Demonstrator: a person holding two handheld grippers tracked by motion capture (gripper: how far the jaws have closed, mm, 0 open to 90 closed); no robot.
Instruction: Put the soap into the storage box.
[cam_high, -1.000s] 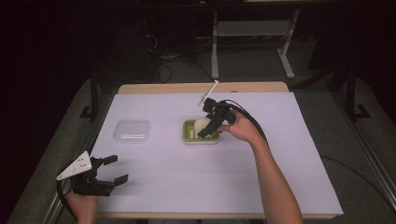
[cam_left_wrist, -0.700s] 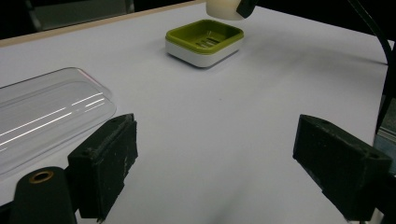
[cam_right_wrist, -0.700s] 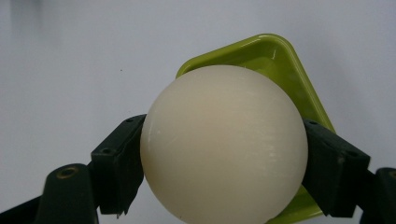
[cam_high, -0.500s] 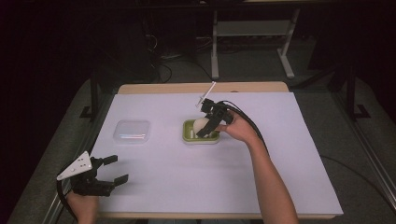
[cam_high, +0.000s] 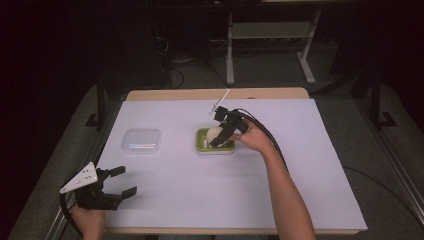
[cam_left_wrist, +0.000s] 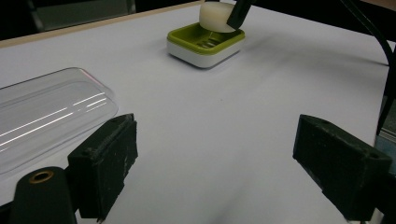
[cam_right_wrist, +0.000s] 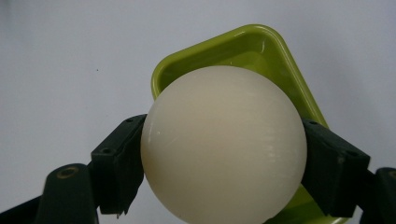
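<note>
Right gripper (cam_right_wrist: 224, 158) pinches cream soap bar (cam_right_wrist: 223, 142) over green soap dish (cam_high: 215, 142); left gripper (cam_high: 116, 182) spread wide near worktop (cam_high: 200, 195) edge; clear lid (cam_high: 141, 140) apart.

The soap (cam_right_wrist: 223, 144) looked smooth and waxy with a soft sheen. The green dish (cam_right_wrist: 261, 44) was glossy plastic, the lid (cam_left_wrist: 42, 116) clear shiny plastic. The white surface (cam_high: 200, 190) looked matt, like paper; the fingers (cam_left_wrist: 105, 161) matt black, slightly rough.
</note>
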